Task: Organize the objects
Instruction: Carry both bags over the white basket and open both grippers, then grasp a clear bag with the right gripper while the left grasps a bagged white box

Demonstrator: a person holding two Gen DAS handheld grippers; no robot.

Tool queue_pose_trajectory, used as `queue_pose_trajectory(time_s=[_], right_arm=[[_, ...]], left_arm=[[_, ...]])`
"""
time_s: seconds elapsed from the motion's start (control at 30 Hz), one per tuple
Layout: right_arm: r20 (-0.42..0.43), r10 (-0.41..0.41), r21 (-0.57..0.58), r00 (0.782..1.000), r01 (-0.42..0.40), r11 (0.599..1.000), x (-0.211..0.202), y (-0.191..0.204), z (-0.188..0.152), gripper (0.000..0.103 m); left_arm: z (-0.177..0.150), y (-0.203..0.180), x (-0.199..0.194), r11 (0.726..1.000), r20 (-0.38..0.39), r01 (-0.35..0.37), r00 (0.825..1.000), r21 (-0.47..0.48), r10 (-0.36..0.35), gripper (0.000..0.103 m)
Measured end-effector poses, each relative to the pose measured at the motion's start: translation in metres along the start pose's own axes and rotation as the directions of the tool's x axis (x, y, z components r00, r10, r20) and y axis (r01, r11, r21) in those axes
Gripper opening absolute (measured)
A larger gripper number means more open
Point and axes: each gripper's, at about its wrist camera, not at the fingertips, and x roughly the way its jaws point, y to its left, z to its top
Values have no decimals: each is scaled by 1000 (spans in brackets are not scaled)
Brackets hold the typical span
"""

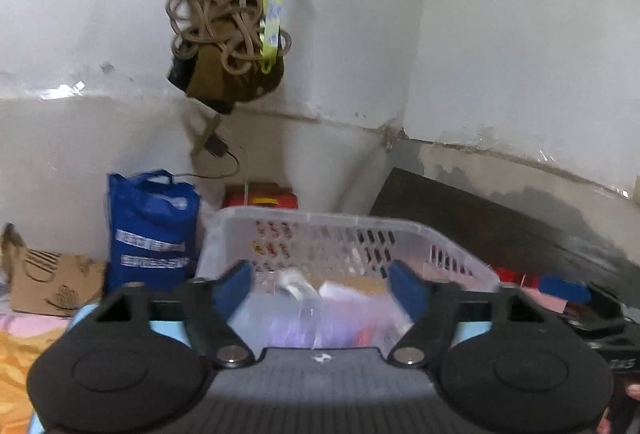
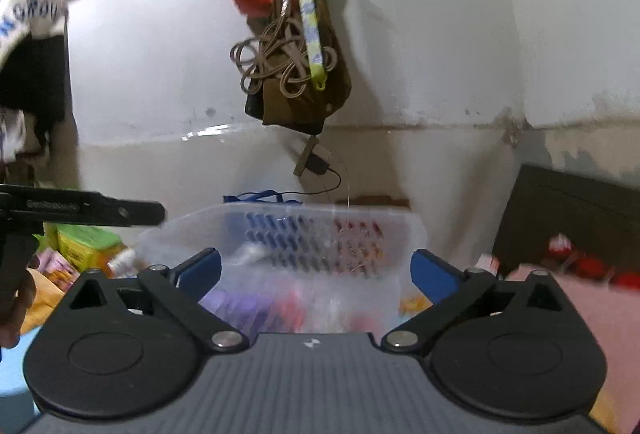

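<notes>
A white plastered wall corner with a stained band low down closes the scene, and below it lies a bed with a pink and orange cover [image 2: 568, 314], crowded with small things.

The clear perforated basket [image 1: 320, 230] stands on the bed straight ahead of both grippers, its long axis running across the view from left to right. Its near rim sits just beyond the fingertips in each wrist view. Inside it lie blurred items, a white one and some purple and red ones; what they are I cannot tell.

The left gripper [image 1: 320, 284] faces the middle of the basket's near side, and the right gripper [image 2: 316, 270] faces it from slightly further right, so the basket lies in front of both and I judge neither clearly nearer. In the right wrist view the left gripper shows as a black bar coming in from the left, just beside the basket's left end.

Both grippers stand spread wide, the right a little wider than the left. Their blue pads [image 1: 236, 286] frame the basket's contents in the view, but nothing sits between them and they touch nothing; both are empty.

Behind the basket, against the wall, a blue bag [image 1: 152, 230] stands to its left and a red box [image 1: 260, 195] directly behind. Further left of the basket lies a brown carton [image 1: 52, 286]. Above the basket a bundle of cord, a brown bag and a yellow-green strap [image 2: 308, 5] hang on the wall. To the basket's right, a dark board [image 1: 500, 218] leans at the wall.
</notes>
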Motion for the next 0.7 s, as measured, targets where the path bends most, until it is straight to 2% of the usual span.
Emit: queue_pose_trajectory(time_s=[0.1, 0.23, 0.3, 0.33, 0.43, 0.5, 0.6, 0.63, 0.7], right_arm=[[-33, 44, 77, 999, -41, 996, -44, 3, -44, 103], [-71, 94, 106, 993, -86, 991, -81, 19, -88, 98], [-83, 111, 112, 990, -102, 989, -87, 27, -99, 95], [-93, 117, 100, 989, -108, 989, -86, 30, -103, 88], [-100, 120, 70, 988, -114, 991, -80, 38, -107, 83], [-104, 122, 70, 987, -115, 991, -73, 40, -105, 81], [-131, 124, 46, 984, -119, 992, -71, 44, -110, 62], [-141, 127, 51, 982, -121, 991, -69, 44, -110, 49], [-145, 144, 66, 979, -135, 989, -70, 42, -112, 45]], left_arm=[[-41, 0, -31, 999, -20, 32, 999, 3, -32, 88], [-76, 5, -45, 996, -51, 36, 998, -84, -40, 88], [-84, 0, -45, 997, -70, 28, 997, -73, -33, 88], [-86, -3, -45, 997, -71, 17, 997, -69, -22, 88], [-90, -14, -40, 998, -86, 4, 996, -56, -9, 88], [-94, -21, -38, 999, -99, -33, 995, -37, 29, 88], [-95, -25, -26, 998, -151, -57, 987, -30, 52, 88], [-96, -27, -24, 998, -165, -61, 985, -23, 57, 88], [-98, -30, -22, 997, -165, -79, 983, 1, 78, 88]])
